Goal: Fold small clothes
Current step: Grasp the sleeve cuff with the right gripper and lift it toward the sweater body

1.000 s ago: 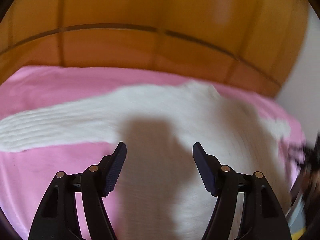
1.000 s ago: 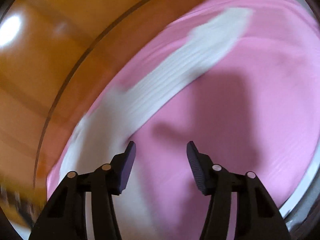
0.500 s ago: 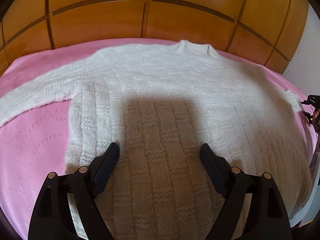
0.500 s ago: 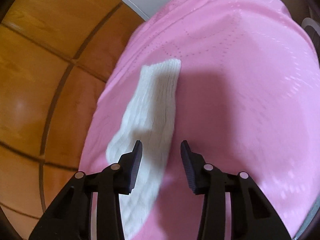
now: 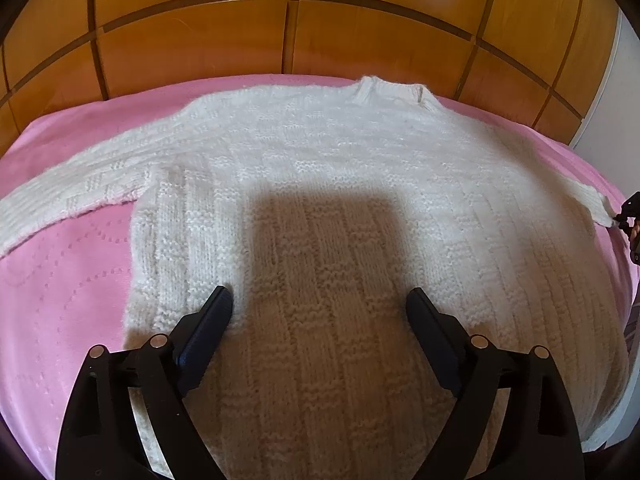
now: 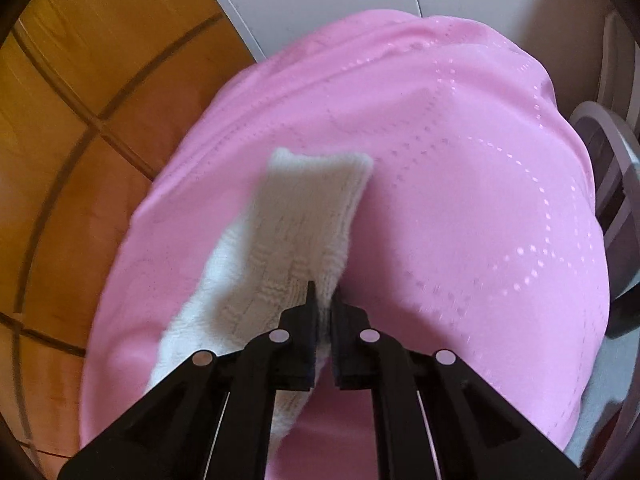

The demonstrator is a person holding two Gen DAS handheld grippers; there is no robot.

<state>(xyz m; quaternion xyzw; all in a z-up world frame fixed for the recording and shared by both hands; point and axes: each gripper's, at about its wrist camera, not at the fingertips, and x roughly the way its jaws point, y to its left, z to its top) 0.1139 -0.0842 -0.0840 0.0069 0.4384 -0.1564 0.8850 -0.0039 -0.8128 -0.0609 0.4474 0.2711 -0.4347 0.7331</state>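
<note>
The right tongs point(image 6: 322, 300) have just pinched the sleeve point(image 6: 304, 216); the left tongs point(image 5: 318, 308) are wide apart. Fuzzy wool might slip out.

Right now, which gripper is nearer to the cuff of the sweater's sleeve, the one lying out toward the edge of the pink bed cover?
Right. The right gripper is shut on that sleeve, just short of its cuff. The left gripper hangs open over the sweater's body, well away.
</note>
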